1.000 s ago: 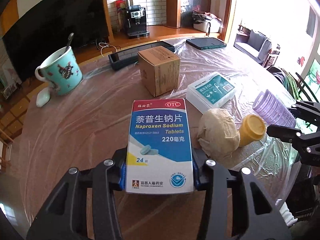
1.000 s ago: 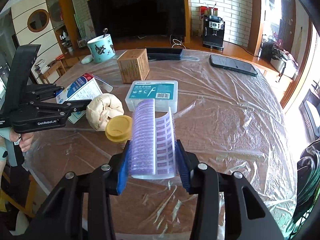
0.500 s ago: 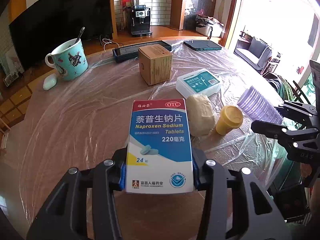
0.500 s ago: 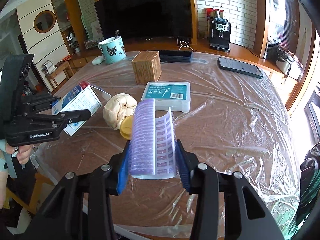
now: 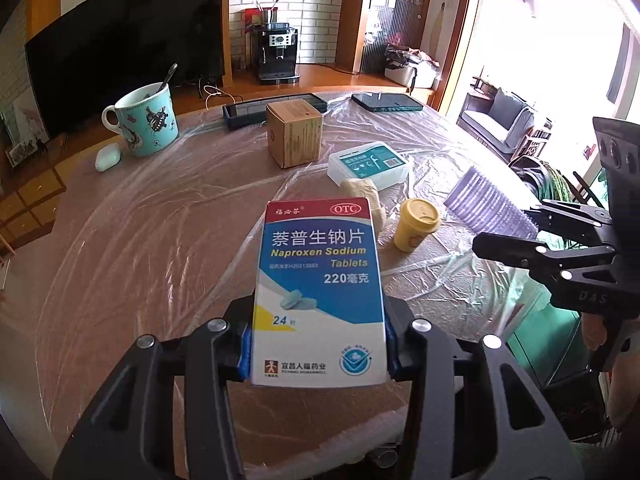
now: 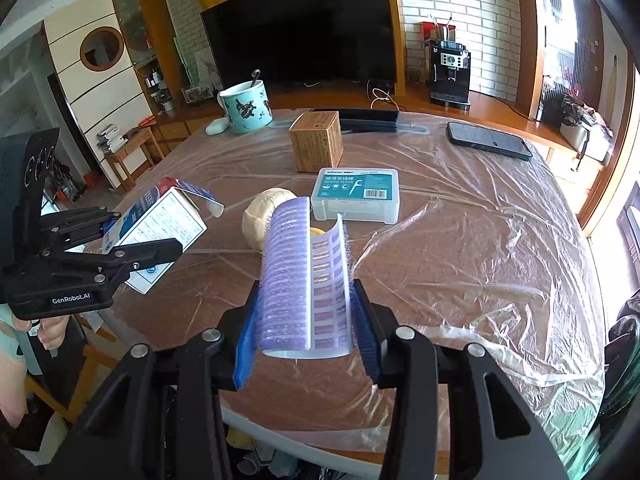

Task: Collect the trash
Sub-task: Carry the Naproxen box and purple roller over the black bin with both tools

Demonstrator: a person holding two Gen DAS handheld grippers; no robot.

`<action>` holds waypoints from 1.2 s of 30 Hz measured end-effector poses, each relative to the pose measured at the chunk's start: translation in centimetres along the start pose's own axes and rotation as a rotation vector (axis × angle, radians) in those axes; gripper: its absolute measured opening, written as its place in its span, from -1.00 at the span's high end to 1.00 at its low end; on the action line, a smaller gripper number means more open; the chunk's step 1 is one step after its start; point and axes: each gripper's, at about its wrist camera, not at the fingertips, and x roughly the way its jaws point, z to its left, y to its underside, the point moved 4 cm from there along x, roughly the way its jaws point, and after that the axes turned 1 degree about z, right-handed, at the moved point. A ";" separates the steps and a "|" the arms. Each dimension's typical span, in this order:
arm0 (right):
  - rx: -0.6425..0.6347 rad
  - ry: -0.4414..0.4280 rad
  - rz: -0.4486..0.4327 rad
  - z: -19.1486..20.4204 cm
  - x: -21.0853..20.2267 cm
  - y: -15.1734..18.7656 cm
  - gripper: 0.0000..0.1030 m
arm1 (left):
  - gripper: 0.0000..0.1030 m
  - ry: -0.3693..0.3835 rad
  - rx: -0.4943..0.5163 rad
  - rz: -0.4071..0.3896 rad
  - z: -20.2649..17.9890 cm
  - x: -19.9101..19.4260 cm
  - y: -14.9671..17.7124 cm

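Blue-and-white tablet box (image 5: 320,292) sits clamped in the left gripper (image 5: 320,344), held above the table edge. Just ahead & right of it: a beige wad (image 5: 362,192) and a yellow cup (image 5: 416,224); further right, the right gripper (image 5: 516,240) w/ its purple piece.

Right wrist view: right gripper (image 6: 304,336) squeezed onto a curled purple bristly strip (image 6: 304,280), raised over the plastic-covered table (image 6: 480,240). Left gripper (image 6: 132,240) off to the left, box in its grip
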 end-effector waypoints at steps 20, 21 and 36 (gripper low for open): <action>-0.046 -0.045 -0.023 2.4 -3.2 2.1 0.18 | 0.08 0.011 0.020 -0.015 -1.5 -2.8 2.8; -0.047 -0.046 -0.023 2.5 -3.3 2.3 0.18 | 0.08 0.012 0.021 -0.014 -1.6 -2.9 2.9; -0.079 -0.078 -0.004 4.1 -4.7 4.5 0.18 | 0.08 0.023 0.051 -0.006 -3.2 -4.2 5.1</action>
